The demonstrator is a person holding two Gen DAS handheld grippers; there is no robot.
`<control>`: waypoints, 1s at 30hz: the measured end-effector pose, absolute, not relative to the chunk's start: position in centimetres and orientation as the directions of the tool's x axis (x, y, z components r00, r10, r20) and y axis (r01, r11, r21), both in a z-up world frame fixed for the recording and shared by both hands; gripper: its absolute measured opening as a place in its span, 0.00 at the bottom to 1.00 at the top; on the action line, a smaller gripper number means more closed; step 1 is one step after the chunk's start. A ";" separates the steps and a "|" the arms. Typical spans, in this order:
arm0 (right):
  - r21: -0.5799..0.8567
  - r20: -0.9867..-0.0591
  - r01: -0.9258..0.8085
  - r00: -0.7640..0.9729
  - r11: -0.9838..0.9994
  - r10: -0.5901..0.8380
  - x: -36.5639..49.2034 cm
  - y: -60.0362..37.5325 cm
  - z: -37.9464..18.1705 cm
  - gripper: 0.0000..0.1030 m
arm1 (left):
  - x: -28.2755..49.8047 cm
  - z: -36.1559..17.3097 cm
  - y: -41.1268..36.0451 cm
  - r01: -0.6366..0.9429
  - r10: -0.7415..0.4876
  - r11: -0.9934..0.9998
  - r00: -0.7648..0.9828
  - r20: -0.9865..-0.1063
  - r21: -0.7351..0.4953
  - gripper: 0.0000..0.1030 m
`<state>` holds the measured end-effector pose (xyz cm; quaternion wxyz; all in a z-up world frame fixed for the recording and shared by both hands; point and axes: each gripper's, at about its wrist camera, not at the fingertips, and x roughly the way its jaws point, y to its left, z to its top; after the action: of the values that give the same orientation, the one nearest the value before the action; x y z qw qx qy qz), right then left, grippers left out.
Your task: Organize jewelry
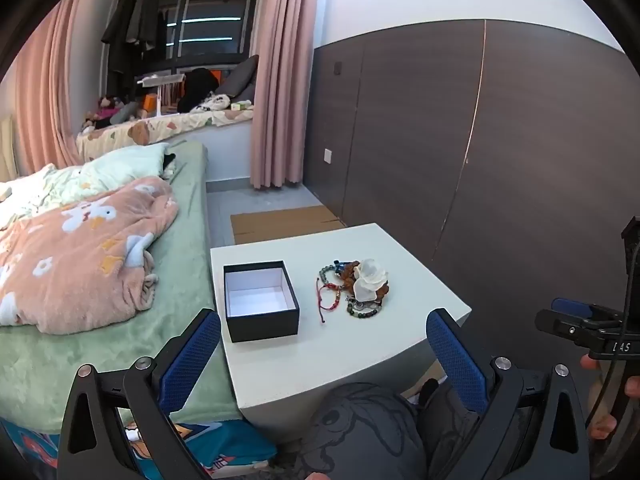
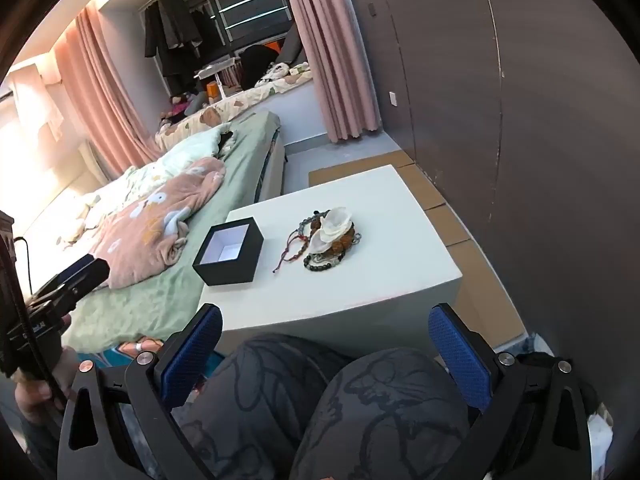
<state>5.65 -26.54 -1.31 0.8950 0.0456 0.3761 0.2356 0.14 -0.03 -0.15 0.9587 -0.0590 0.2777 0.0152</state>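
Jewelry pile (image 1: 354, 288), beaded bracelets, red cord and a white flower piece, lies on the white table (image 1: 360, 356) right of the open black box (image 1: 260, 300), apart from it. Left gripper (image 1: 324, 324) and right gripper (image 2: 326, 320): jaws spread wide, empty, hovering short of the table, well apart from the pile ahead.

An open black square cardboard box with a white inside (image 1: 261, 301) sits upright near the white tabletop's (image 1: 400, 344) left edge. Just beside it, toward the middle, lies a tangled heap of beaded and corded bracelets (image 1: 354, 290) topped by a white fabric flower (image 1: 370, 278).
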 end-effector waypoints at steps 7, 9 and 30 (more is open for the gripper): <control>0.265 -0.654 -0.384 0.603 0.885 0.457 5.7 -26.7 -1.6 1.00 | 0.4 -0.2 0.0 -0.050 -0.012 0.994 0.844 -0.537 -0.100 0.99; 0.264 -0.651 -0.384 0.605 0.885 0.457 5.6 -26.7 -1.4 1.00 | 0.2 -0.8 0.0 -0.053 -0.002 0.995 0.846 -0.533 -0.089 0.99; 0.275 -0.639 -0.378 0.615 0.884 0.462 5.4 -27.1 -1.9 1.00 | -0.3 -0.8 0.1 -0.068 0.013 0.994 0.848 -0.529 -0.084 0.99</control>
<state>5.45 -27.15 -1.93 0.8969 0.0567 0.3710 0.2339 -0.32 0.13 -0.76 0.9600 -0.0498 0.2746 0.0211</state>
